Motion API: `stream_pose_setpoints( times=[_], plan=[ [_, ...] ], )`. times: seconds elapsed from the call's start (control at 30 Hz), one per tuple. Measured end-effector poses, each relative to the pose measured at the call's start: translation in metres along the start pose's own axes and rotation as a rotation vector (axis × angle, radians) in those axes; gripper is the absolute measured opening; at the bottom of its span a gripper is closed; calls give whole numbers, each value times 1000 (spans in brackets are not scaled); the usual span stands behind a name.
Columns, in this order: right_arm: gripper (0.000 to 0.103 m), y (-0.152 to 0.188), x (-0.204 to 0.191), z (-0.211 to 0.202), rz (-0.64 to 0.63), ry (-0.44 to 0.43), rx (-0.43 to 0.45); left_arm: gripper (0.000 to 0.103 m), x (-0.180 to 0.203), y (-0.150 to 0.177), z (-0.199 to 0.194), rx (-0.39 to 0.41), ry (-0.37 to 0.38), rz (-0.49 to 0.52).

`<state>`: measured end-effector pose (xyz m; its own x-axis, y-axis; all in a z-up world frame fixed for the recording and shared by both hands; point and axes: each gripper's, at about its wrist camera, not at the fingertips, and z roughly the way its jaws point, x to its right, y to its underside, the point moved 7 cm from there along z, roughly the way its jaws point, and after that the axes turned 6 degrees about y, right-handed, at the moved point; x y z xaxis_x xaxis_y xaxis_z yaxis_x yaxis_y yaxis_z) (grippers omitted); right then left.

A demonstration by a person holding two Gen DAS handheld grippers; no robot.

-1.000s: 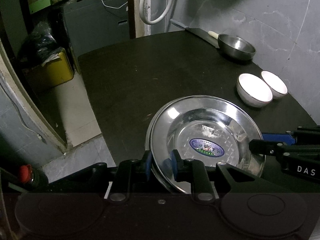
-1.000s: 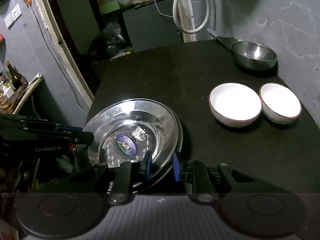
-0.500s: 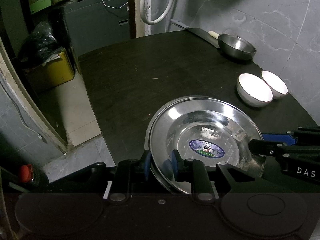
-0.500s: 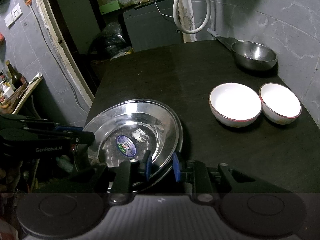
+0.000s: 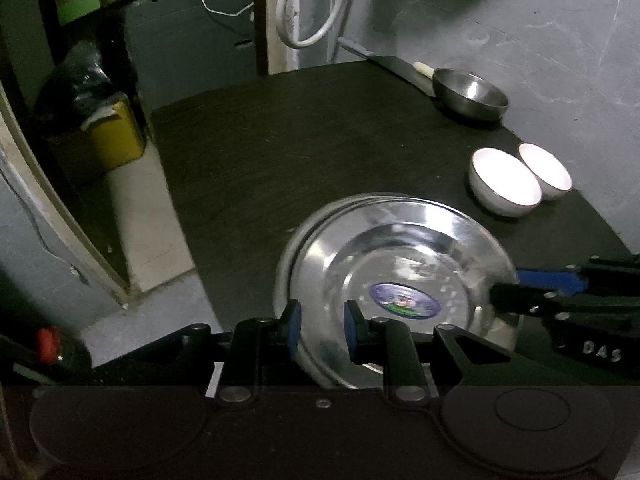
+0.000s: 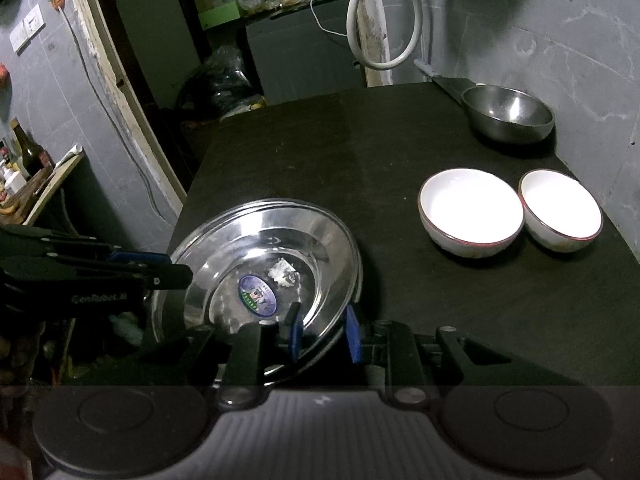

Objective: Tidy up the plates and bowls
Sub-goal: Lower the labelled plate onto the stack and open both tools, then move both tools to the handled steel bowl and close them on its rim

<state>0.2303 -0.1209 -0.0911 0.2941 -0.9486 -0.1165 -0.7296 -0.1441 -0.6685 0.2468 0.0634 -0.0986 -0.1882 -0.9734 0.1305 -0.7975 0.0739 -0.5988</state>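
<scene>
1. The left gripper sits at the near-left rim of the upper steel plate; its blue-padded fingers straddle the rim with a gap on both sides, released rather than clenched.
2. The right gripper sits at the opposite, near-right rim of the same plate; its blue fingers also straddle the rim, parted, and I cannot tell whether the pads touch the metal.
3. The upper steel plate carries a round blue-and-green sticker in its well and a small pale scrap beside it.
4. A second steel plate lies directly beneath, nested; only a crescent of its rim shows on the left side.
5. Both plates lie near the front-left corner of the dark tabletop, overhanging its left edge.
6. Farther right, two white ceramic bowls with reddish rims stand side by side, just about touching: a larger bowl and a smaller bowl.
7. Beyond them, near the grey wall, stands a steel bowl, with a cleaver lying just behind it.
8. A white hose loops on the wall at the far edge.
</scene>
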Motion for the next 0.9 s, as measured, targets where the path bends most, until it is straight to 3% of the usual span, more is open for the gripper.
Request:
stream_pose_setpoints(
  times=[0.2,0.27,0.4,0.53,0.6,0.67,0.7,0.9],
  plan=[
    [28,3,0,1,-3,-6,-4,24,6,-1,1,-1,4,-2],
    [30,4,0,0,-2,-5,-1,29,8,-3,1,4,1,3],
    [35,1,1,-2,-6,-7,17,53,10,-10,-1,26,2,-11],
    [56,0,7,-6,4,2,31,95,13,-20,-5,82,0,-24],
    [66,-3,15,-10,16,12,50,102,14,-27,-5,114,-2,-31],
    [85,-7,25,-15,34,28,71,102,17,-35,-2,131,10,-37],
    [89,-10,33,-16,53,33,82,102,19,-40,2,131,16,-42],
    [101,-28,81,-23,149,91,142,102,32,-78,25,128,66,-46]
  ],
)
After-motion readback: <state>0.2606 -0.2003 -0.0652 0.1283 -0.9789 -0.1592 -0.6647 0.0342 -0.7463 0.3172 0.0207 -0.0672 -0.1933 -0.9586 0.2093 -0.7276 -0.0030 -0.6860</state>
